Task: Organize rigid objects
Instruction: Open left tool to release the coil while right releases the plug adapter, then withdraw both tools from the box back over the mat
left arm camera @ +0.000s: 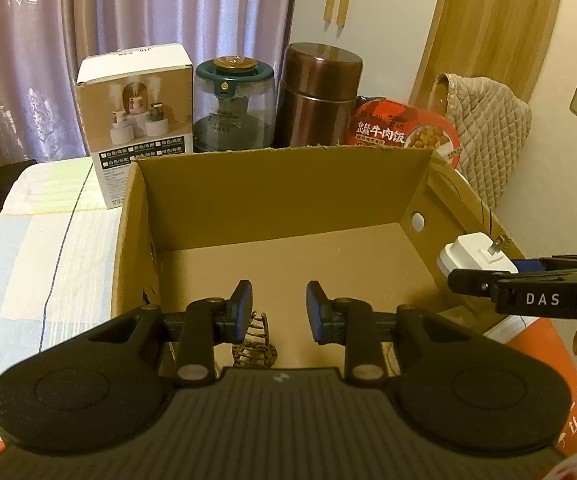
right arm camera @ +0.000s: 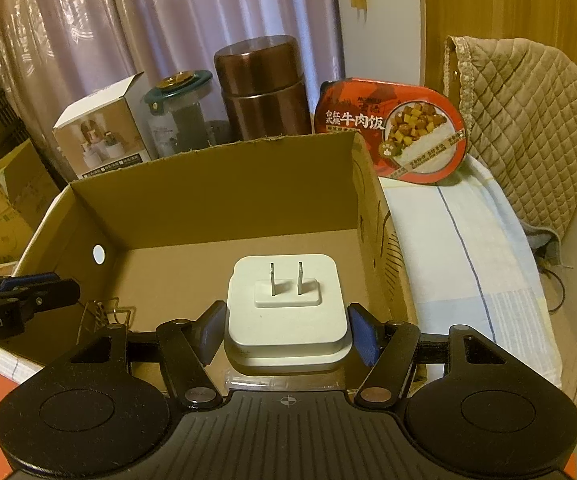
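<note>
My right gripper (right arm camera: 286, 330) clamps white charger (right arm camera: 286, 308) over cardboard box (right arm camera: 216, 196) holding hair clip (left arm camera: 254, 340); left gripper (left arm camera: 278, 306) spread, empty

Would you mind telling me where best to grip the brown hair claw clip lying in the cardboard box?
I'd have the open left gripper descend from above and close across the hair claw clip at its narrow spine: its teeth look thin and springy, and the cardboard box walls block side approaches.

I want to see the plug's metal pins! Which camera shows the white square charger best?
The right wrist view: the white square charger fills the middle, both prongs facing the camera, clamped by the right gripper. The left wrist view shows it small, side-on, at the edge.
</note>
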A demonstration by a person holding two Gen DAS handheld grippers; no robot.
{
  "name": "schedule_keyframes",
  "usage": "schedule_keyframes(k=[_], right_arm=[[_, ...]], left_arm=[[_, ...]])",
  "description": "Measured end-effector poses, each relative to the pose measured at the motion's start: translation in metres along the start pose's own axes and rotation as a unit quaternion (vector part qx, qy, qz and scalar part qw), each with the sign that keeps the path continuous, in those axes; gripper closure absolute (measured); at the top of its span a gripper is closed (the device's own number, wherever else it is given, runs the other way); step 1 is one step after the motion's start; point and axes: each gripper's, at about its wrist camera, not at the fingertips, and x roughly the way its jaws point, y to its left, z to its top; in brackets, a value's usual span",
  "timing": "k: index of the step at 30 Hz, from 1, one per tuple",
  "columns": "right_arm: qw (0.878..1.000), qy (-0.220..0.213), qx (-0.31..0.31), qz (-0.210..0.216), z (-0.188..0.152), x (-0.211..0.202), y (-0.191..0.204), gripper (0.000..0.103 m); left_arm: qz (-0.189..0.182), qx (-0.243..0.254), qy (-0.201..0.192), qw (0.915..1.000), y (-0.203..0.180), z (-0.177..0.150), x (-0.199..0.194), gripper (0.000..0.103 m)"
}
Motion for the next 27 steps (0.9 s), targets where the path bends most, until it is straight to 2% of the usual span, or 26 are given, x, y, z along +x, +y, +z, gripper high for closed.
schedule_keyframes(k=[2, 5, 7, 11, 16, 27], right_arm=[[1.0, -0.008, 0.003, 0.007, 0.0, -0.001, -0.001, 0.041], [1.0, -0.013, 0.007, 0.01, 0.001, -0.003, -0.001, 0.039], [1.0, -0.023, 0.007, 0.007, 0.001, -0.008, -0.002, 0.033], [0.999, -0.032, 0.016, 0.003, 0.0, -0.02, -0.005, 0.032], [0.999, -0.037, 0.016, 0.0, -0.007, -0.04, -0.005, 0.031], [0.999, -0.045, 0.017, 0.002, -0.035, -0.106, 0.009, 0.031]], left_arm=[[0.0, 0.0, -0.002, 1.0, 0.0, 0.0, -0.001, 0.077], [0.002, 0.001, -0.006, 1.0, 0.0, 0.0, -0.005, 0.067], [0.003, 0.001, -0.008, 1.0, 0.0, -0.001, -0.009, 0.065], [0.006, 0.002, -0.014, 0.9999, -0.002, -0.003, -0.02, 0.064], [0.014, -0.003, -0.025, 0.9996, -0.003, -0.008, -0.044, 0.055], [0.037, -0.015, -0.032, 0.9987, -0.009, -0.036, -0.114, 0.052]])
